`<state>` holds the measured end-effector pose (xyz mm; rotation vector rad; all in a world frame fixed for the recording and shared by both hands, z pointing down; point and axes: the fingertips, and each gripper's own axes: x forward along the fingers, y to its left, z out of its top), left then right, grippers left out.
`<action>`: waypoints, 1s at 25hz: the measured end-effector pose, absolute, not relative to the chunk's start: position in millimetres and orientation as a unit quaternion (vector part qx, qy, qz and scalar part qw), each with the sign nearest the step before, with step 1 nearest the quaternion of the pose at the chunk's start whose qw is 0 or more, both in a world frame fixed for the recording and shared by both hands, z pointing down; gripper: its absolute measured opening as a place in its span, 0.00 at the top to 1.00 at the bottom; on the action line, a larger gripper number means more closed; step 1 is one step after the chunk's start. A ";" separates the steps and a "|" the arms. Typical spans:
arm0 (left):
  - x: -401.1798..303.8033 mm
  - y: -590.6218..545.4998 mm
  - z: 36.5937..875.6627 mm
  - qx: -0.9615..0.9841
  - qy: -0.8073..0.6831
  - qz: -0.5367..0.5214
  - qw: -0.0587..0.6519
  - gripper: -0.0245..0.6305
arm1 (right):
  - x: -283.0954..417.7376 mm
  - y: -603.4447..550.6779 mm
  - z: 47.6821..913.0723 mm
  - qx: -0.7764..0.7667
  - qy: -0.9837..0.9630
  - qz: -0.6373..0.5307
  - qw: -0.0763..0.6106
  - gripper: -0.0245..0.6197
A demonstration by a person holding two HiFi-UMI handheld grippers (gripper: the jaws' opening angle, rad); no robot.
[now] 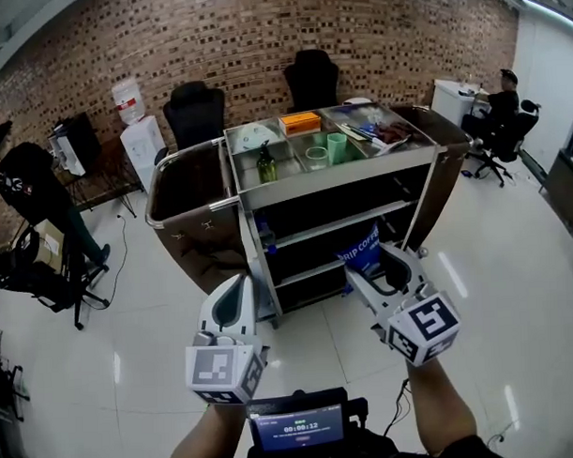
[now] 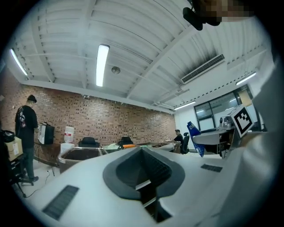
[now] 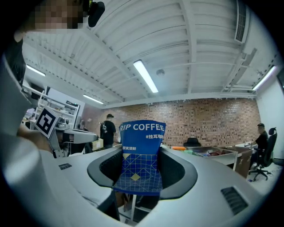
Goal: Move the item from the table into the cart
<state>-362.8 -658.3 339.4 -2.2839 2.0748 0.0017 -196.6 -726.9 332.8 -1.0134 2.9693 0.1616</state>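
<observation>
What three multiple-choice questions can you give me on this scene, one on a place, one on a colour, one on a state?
1. Where is the orange box?
A. On the floor
B. In the cart's top tray
C. On an office chair

2. What colour is the drip coffee bag?
A. Red
B. White
C. Blue

3. What state is the right hand-held gripper in?
A. Shut on the drip coffee bag
B. Open and empty
C. Shut with nothing in it

Answers: 1 B, it lies among the items in the top tray; 2 C, the right gripper view shows it blue; 3 A, the jaws press the bag's sides.
</observation>
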 end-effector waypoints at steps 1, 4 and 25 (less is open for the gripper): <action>-357.3 -685.7 336.7 -0.749 0.661 0.002 0.036 0.96 | -190.0 -750.0 332.4 -0.337 0.940 0.054 0.000 0.63; -350.2 -757.8 329.3 -0.776 0.629 0.007 0.047 0.96 | -181.4 -811.2 330.6 -0.373 0.926 0.056 0.000 0.63; -131.6 -1178.1 320.7 -0.813 0.580 0.031 0.023 0.96 | 16.3 -1210.6 326.1 -0.403 0.913 0.059 -0.034 0.63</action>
